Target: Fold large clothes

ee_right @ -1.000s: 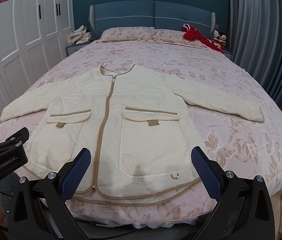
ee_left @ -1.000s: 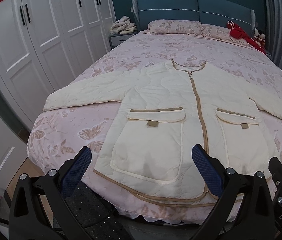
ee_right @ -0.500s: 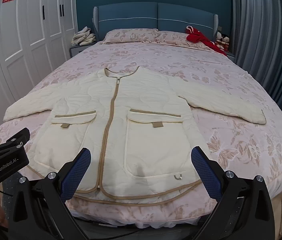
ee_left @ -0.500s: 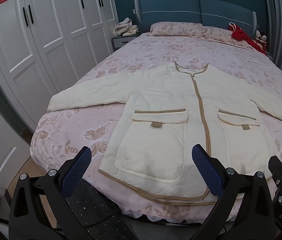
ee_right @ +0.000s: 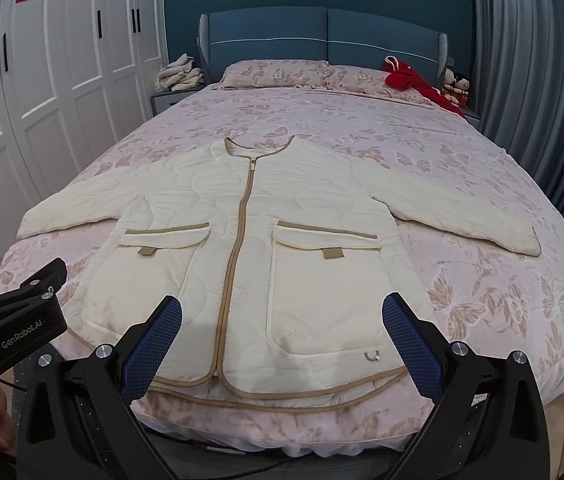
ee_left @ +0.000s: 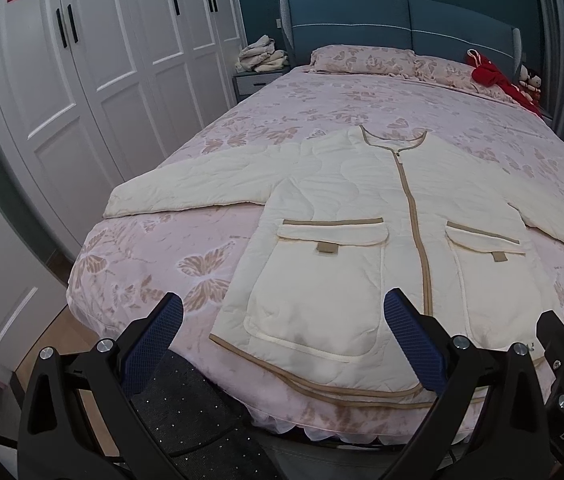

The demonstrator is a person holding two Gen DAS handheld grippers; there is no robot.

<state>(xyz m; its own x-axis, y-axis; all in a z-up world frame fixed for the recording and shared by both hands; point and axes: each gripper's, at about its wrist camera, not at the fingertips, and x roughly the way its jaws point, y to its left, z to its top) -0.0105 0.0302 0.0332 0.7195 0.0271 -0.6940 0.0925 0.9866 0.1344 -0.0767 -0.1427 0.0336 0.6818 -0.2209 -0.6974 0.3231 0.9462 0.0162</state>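
Cream quilted jacket (ee_right: 250, 248) flat, zipped

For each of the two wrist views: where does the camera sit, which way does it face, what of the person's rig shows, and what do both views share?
Left wrist view: behind the open left gripper at the bed's foot, left of centre, facing the headboard; the other gripper's edge shows at right.
Right wrist view: behind the open right gripper, nearer the centre, facing the same way; the left gripper's body shows at left.
Shared: the cream jacket spread flat on the bed, wardrobe, red garment.
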